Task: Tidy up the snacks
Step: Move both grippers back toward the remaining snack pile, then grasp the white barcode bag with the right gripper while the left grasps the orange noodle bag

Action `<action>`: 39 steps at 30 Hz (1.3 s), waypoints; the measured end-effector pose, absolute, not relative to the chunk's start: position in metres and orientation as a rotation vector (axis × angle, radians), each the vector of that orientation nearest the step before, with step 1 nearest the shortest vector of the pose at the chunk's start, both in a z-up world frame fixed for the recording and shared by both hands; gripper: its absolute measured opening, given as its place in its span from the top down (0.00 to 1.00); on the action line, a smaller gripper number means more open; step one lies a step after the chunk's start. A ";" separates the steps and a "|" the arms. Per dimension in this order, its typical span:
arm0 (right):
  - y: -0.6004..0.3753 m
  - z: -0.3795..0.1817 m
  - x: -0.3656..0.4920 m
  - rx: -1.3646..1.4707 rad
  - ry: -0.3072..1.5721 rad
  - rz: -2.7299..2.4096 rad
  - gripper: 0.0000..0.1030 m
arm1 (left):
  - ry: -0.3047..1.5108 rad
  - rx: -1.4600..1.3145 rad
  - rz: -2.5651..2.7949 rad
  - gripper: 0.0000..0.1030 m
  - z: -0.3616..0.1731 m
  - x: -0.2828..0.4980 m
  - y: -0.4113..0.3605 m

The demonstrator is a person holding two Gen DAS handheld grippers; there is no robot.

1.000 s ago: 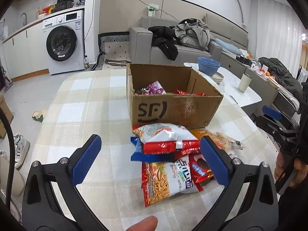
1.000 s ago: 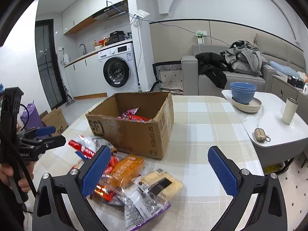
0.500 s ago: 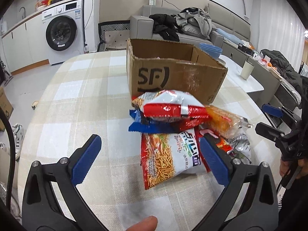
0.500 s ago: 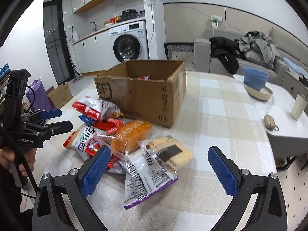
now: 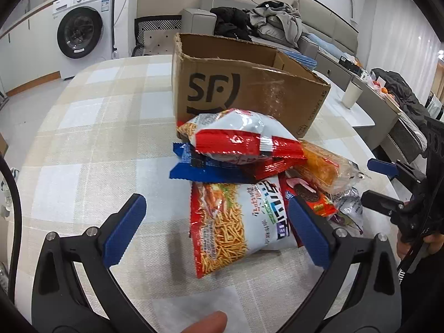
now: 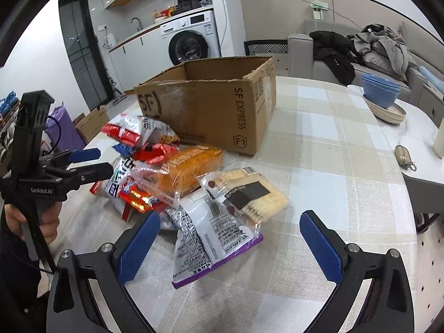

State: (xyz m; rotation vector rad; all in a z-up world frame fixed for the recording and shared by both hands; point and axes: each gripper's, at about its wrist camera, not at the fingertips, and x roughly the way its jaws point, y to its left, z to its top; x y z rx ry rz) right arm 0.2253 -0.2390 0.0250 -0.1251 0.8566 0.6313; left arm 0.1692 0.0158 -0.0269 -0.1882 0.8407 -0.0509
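Note:
A heap of snack bags lies on the checked tablecloth in front of an open cardboard box (image 5: 249, 94) (image 6: 211, 105). In the left wrist view a red and white noodle-snack bag (image 5: 236, 222) lies nearest, partly between the fingers of my open left gripper (image 5: 216, 230). Behind it sit a blue packet (image 5: 199, 170) and a white and red bag (image 5: 238, 136). In the right wrist view my open right gripper (image 6: 230, 247) hovers over a white and purple bag (image 6: 213, 238), beside a clear cracker pack (image 6: 247, 191) and an orange pack (image 6: 188, 166). Nothing is held.
A white side table carries stacked bowls (image 6: 384, 97), a small pouch (image 6: 403, 155) and a cup (image 5: 352, 94) at the right. A washing machine (image 5: 83, 32) and a sofa with clothes (image 6: 360, 47) stand beyond the table. Bare tablecloth (image 5: 83, 138) stretches left of the heap.
Both grippers have dropped lower and moved closer to the snack heap, which now fills more of each view. Both stay open; nothing was picked up.

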 end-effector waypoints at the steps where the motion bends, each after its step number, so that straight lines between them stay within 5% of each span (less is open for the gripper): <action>1: -0.239 0.024 0.225 -0.125 0.861 0.638 0.01 | 0.846 -0.185 -0.053 0.01 -0.028 0.171 0.014; 26: -0.217 -0.012 0.232 -0.100 0.977 0.722 0.01 | 0.956 -0.248 -0.109 0.06 -0.065 0.214 0.010; 33: -0.222 -0.009 0.232 -0.104 0.966 0.722 0.17 | 0.954 -0.263 -0.134 0.10 -0.069 0.221 0.013; 39: -0.225 -0.002 0.227 -0.114 0.944 0.760 0.18 | 0.953 -0.260 -0.137 0.10 -0.074 0.213 0.010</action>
